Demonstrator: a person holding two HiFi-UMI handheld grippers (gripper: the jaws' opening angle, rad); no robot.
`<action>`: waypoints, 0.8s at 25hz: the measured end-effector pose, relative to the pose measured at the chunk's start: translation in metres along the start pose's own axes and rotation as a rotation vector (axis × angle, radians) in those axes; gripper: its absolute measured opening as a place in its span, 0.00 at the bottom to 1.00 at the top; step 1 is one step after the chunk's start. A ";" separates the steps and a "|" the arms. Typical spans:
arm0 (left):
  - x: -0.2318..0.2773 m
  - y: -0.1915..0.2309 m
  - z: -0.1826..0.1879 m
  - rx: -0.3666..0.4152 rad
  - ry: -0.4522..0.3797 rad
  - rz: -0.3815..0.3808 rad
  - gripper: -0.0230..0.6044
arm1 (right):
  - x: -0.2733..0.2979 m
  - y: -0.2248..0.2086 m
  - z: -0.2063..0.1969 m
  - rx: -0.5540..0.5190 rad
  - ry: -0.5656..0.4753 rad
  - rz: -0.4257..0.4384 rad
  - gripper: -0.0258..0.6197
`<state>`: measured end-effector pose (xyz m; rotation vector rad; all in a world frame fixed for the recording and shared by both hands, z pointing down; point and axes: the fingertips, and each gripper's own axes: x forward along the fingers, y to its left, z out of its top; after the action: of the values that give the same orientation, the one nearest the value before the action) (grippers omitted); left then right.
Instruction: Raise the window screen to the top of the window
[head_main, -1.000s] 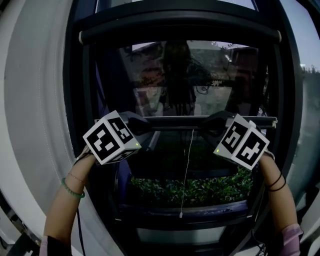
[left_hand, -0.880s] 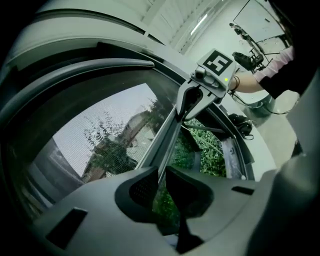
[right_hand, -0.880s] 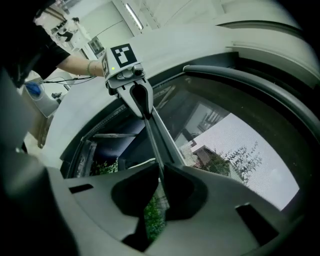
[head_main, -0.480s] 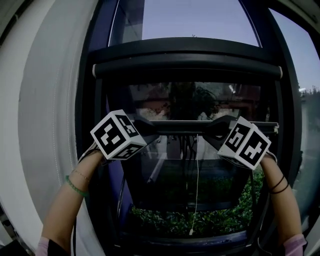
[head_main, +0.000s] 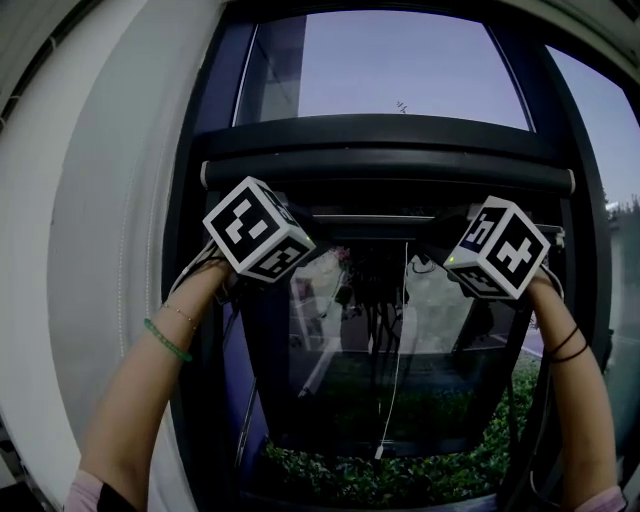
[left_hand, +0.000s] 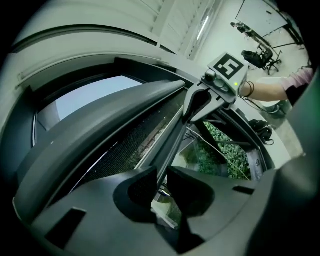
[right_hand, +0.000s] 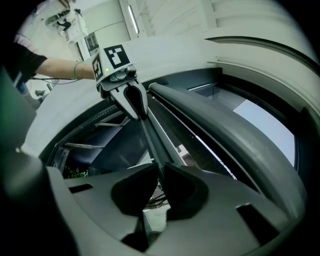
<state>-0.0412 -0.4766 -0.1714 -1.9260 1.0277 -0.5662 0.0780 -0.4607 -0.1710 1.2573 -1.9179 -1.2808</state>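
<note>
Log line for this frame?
left gripper: shut on dark window-screen bottom bar | right gripper: shut on it | bar: under dark top housing

Screen bar (head_main: 372, 219) risen close under top housing (head_main: 385, 168); left tool (head_main: 303, 228), right tool (head_main: 442, 238) higher.

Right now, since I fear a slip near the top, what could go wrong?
The left tool and right tool pinch only the thin screen bar; if one slips, it may tilt or drop. The bar sits just under the roller housing, so a hard push up could bang them together.
</note>
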 end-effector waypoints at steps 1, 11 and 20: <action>0.001 0.004 0.003 -0.002 0.001 0.000 0.13 | 0.001 -0.006 0.002 0.000 -0.004 -0.004 0.10; 0.007 0.047 0.028 -0.007 -0.001 0.064 0.15 | 0.006 -0.057 0.023 0.000 -0.019 -0.094 0.12; -0.015 0.046 0.041 -0.045 -0.185 0.098 0.14 | -0.007 -0.045 0.032 0.086 -0.107 -0.068 0.18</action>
<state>-0.0408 -0.4585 -0.2318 -1.9159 1.0165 -0.3057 0.0746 -0.4462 -0.2240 1.3319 -2.0403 -1.3371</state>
